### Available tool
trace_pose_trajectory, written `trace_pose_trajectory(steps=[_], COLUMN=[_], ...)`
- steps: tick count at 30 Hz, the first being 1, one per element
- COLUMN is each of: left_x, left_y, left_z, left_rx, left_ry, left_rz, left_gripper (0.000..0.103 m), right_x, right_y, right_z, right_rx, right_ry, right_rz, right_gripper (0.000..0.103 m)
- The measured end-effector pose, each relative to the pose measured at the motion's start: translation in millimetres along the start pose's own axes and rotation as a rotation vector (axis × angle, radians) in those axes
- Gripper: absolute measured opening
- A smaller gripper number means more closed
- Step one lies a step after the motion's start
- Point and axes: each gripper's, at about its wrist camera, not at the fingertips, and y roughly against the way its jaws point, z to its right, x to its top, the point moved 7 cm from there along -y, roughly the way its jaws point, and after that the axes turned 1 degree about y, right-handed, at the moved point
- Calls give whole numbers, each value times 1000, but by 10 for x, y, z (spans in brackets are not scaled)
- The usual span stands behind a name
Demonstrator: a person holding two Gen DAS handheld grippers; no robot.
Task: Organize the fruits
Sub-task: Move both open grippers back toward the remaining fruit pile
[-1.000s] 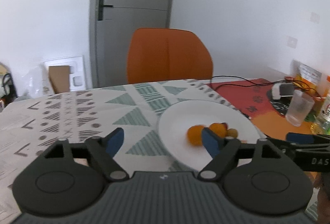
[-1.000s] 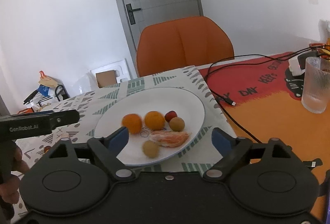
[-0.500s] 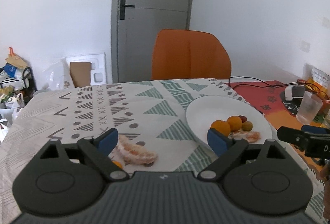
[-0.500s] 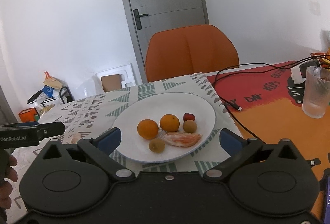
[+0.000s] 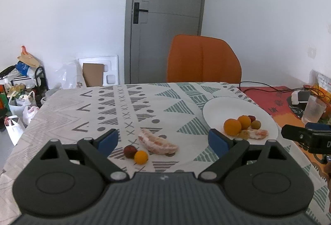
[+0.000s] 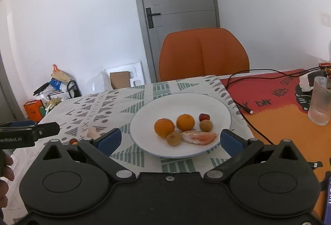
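Observation:
A white plate (image 6: 219, 109) on the patterned tablecloth holds two oranges (image 6: 164, 127), a red fruit (image 6: 204, 117), two small brown fruits (image 6: 206, 125) and a peeled citrus piece (image 6: 199, 137). My right gripper (image 6: 169, 139) stands open just in front of the plate, with nothing between its fingers. In the left wrist view the plate (image 5: 219, 107) lies to the right. On the cloth lie a peeled citrus piece (image 5: 157, 143), a small red fruit (image 5: 130, 151) and a small orange fruit (image 5: 141, 156). My left gripper (image 5: 163, 141) is open above and behind them, empty.
An orange chair (image 5: 203, 59) stands at the table's far side. On the red and orange mat (image 6: 289, 117) at the right are a ribbed glass (image 6: 320, 100), a black cable (image 6: 244, 105) and a white charger. Bags and boxes (image 5: 18, 88) clutter the floor at left.
Both grippers drew back from the plate and opened a little wider. The left view swung left, bringing the loose citrus piece and two small fruits on the cloth into sight.

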Motion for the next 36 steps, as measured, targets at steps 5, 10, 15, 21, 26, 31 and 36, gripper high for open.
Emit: trace_pose_trajectory(steps=[5,10,15,21,26,31,36], left_x=[-69,-148,-226,-308,-365,-418,-477], left_y=[109,203,278,339,359,292,233], left_z=[-98,-259,-428,-621,-714,-780,-848], left_rx=[14,23,48,75,76,81,78], left_ry=[-6,21,32,59,63,73,83], left_rz=[-9,-20,-20,-22,-29,-38,-43], left_gripper=[93,93,93,93,93,92,92], right_x=[8,-17,-55,-130,-214,-266,-308], right_y=[30,-1,-20,-93,-160,-215,-304], right_z=[-112,-213,-329,-481,-586,-685,-808], right_rx=[29,41,65,107,133,169,194], right_ry=[4,13,24,33,42,56,76], right_rz=[-5,-17,-30,-54,-78,-96,-114], right_gripper=[103,103,103,103,103,103,103])
